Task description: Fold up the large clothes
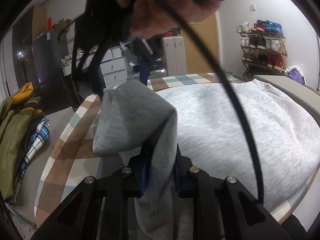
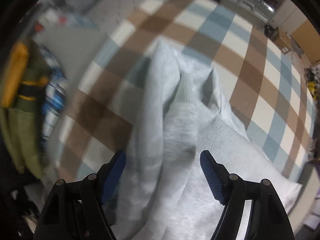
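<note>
Across the checked bedspread I have the pale grey sweatshirt spread out, its body lying flat and filling most of the left wrist view. Off the bed's edge sits a pile of other clothes, olive and plaid, well apart from the work.

My left gripper has its jaws drawn narrow on a fold of the sweatshirt's sleeve; the cloth runs between the blue pads and stands lifted, bunched above the bedspread. A hand and a black cable cross the top of that view.

My right gripper points down over the same garment with its fingers wide and nothing pressed between them. The ribbed cuff lies beyond its tips, with rumpled sleeve cloth below the gap. This view is blurred, so I cannot tell whether the pads brush the fabric.

I judge the step in hand to be folding a sleeve in over the body. Next I need the right fingers lowered onto the cuff end and closed, then both grippers carrying the sleeve across together, kept taut so it lands flat.
</note>
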Tool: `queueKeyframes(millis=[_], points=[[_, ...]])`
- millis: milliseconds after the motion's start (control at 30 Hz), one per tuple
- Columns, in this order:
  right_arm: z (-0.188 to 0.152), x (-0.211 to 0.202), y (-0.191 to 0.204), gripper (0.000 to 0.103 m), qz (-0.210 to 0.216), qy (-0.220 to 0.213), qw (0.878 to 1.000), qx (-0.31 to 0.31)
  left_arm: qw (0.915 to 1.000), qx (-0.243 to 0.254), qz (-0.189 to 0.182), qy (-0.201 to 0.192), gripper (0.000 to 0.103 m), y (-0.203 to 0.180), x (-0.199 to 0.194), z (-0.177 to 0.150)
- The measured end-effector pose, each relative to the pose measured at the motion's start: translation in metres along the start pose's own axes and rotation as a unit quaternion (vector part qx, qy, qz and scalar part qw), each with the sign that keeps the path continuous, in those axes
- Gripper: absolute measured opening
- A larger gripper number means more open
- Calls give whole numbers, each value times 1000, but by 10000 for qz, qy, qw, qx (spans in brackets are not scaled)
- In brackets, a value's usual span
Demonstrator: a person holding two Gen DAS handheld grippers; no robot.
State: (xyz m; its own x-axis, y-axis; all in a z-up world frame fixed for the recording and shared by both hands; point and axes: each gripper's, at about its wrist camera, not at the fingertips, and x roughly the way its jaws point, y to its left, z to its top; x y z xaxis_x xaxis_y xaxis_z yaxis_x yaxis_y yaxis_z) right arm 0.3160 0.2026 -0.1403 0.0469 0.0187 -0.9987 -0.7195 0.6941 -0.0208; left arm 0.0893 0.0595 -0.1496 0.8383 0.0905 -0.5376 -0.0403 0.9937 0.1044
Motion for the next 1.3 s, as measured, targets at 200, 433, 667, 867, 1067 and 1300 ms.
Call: queueKeyframes(millis=[200, 433, 667, 867, 1067, 1300], points=[[10, 44, 16, 51, -413, 534, 9975, -226, 9999, 99, 37, 39, 16, 10, -4, -5], [17, 27, 36, 14, 306, -145, 9992, -201, 9971, -718, 45, 257, 11, 71, -3, -8], [3, -67, 22, 14, 2024, -1584, 9663, 97, 9959, -661, 463, -411, 9, 120, -63, 46], [-102, -162, -71, 13, 3086, -2813, 9075, 460, 9891, 703, -230, -1275, 9, 40, -113, 93], [-213, -123, -170, 13, 2683, -3170, 9038, 1037, 9694, 1993, -1177, -812, 9, -64, -95, 66], [-223, 8, -217, 14, 2409, -2480, 9260, 1518, 9569, 2420, -1514, 527, 9, -91, -57, 27]])
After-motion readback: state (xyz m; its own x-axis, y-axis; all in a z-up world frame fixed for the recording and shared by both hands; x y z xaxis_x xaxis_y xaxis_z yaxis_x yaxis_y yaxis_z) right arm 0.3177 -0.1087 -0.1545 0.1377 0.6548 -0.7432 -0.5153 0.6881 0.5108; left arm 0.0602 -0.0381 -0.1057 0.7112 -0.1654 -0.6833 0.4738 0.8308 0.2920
